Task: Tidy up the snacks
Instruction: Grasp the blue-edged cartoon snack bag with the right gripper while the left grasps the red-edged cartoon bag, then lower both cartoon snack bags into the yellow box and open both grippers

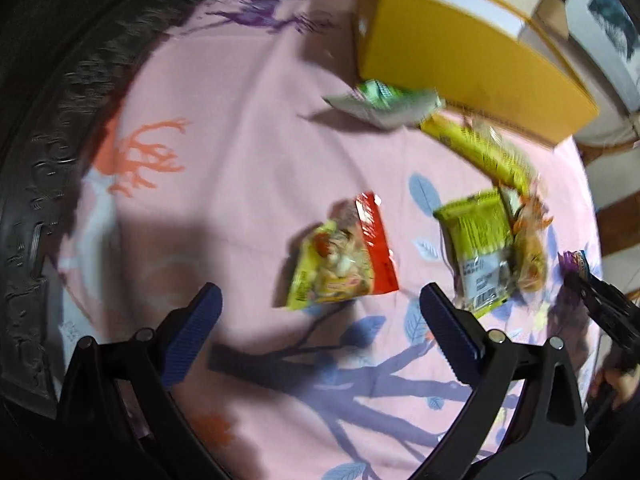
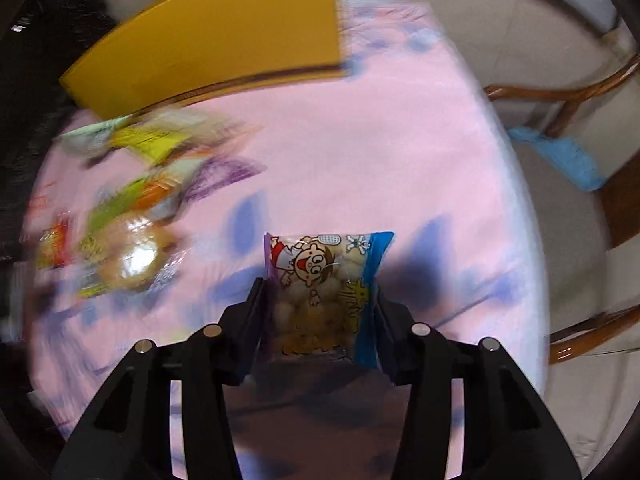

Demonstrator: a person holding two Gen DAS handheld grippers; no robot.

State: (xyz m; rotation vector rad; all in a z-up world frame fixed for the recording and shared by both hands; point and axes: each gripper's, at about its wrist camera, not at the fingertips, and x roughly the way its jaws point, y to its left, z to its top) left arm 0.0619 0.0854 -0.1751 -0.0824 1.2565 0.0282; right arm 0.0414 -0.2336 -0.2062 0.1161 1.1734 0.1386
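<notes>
With my right gripper (image 2: 320,300) clamped on the cartoon puff packet (image 2: 326,280) over the desk, left gripper (image 1: 320,312) wide and empty, I'd lift it steadily toward the yellow box (image 2: 224,28).

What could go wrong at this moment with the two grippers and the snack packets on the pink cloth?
1. The right gripper squeezes the cartoon packet by its sides; the puffs inside may get crushed.
2. The left gripper is open above the red-and-yellow packet; its fingers might snag the pink cloth.
</notes>
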